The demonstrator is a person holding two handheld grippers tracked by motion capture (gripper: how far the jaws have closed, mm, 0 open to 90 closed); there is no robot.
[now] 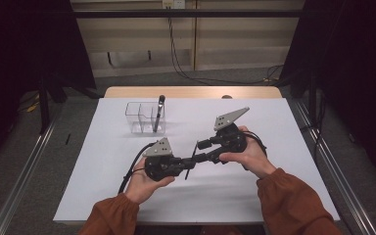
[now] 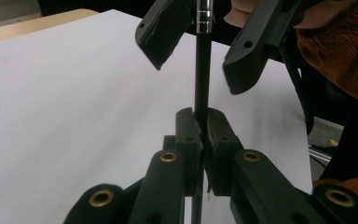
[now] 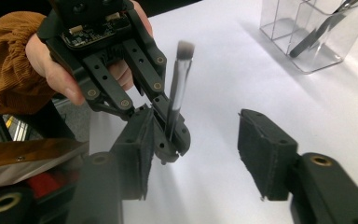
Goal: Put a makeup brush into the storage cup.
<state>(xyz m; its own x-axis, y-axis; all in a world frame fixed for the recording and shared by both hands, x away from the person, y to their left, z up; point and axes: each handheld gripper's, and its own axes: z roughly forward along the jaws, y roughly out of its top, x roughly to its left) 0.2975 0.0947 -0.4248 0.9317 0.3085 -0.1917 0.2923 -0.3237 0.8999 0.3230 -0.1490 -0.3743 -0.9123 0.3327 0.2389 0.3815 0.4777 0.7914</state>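
Left claw clamps a brush upright over the desk; right claw stands half-wide, jaws off the brush.

Wide bare table left, right and near; only the clear organizer with its upright brush standing in the way farther back.
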